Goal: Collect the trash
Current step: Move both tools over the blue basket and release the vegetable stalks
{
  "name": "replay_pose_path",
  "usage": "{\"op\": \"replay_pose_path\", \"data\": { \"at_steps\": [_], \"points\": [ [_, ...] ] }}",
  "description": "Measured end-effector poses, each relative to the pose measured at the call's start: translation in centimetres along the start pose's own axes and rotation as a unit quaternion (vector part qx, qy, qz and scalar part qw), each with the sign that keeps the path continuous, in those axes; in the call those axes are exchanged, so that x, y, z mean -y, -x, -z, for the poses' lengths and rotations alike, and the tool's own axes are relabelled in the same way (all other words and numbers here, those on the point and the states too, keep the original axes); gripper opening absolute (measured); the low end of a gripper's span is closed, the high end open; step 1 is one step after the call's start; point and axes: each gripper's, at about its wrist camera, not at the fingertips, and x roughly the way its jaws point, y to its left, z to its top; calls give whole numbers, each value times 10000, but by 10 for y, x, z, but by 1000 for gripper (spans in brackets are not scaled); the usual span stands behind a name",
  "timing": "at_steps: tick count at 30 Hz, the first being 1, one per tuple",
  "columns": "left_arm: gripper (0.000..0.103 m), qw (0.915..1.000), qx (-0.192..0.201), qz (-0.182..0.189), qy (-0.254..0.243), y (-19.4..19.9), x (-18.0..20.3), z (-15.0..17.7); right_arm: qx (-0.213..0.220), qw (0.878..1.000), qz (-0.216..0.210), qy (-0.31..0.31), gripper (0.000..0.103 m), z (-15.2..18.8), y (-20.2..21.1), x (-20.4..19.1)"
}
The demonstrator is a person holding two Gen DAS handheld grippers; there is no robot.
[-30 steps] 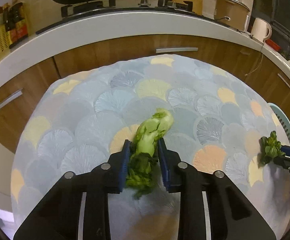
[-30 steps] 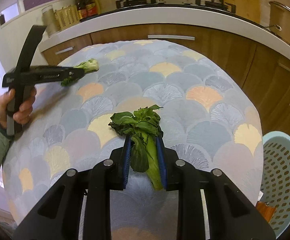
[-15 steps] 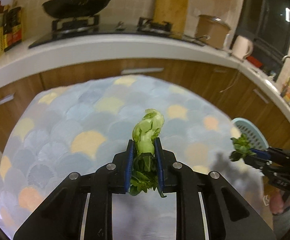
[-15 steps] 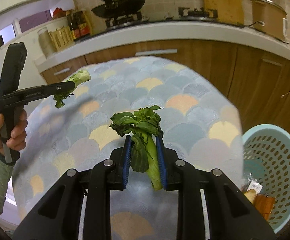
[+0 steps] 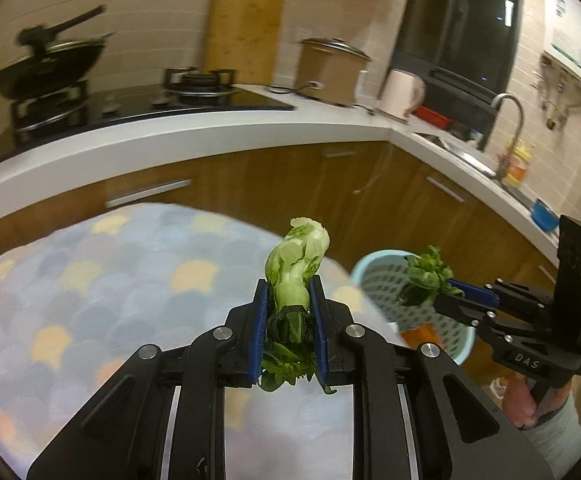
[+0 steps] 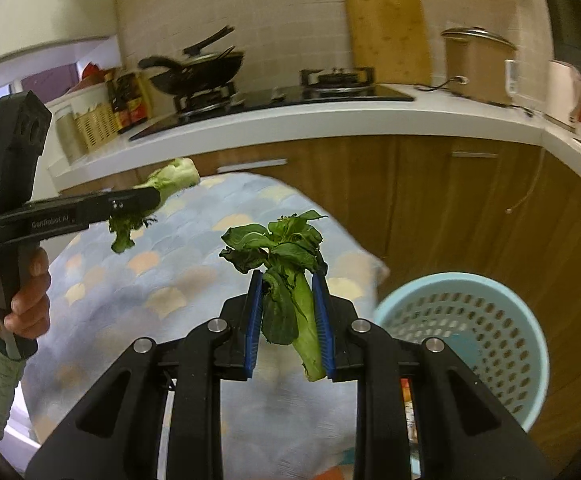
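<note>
My left gripper is shut on a pale green vegetable stalk, its cut base pointing forward and its dark leaves hanging between the pads. It is lifted above the table with the scalloped cloth. My right gripper is shut on a leafy green vegetable scrap, leaves forward and stem back. In the left wrist view the right gripper holds its leafy scrap over the light blue perforated basket. In the right wrist view the left gripper carries its stalk at left.
The blue basket stands on the floor beside the table's right edge, with some scraps inside. Behind runs a white counter over wooden cabinets, with a stove, a wok, a cutting board, a cooker, a kettle and a sink. A person's hand grips the left handle.
Both grippers have risen off the tablecloth with their vegetable pieces and swung right toward the blue basket. The left jaws closed tighter on the stalk early on.
</note>
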Motion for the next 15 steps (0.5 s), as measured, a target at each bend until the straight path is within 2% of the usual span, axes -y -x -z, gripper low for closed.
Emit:
{"op": "replay_pose_path", "data": {
  "at_steps": [10, 15],
  "points": [
    [18, 9981, -200, 521, -278, -54, 75, -11, 96, 9972, 504, -551, 22, 9, 28, 69],
    [18, 9978, -283, 545, -259, -84, 108, -10, -19, 9906, 949, -980, 22, 19, 30, 105]
  ]
}}
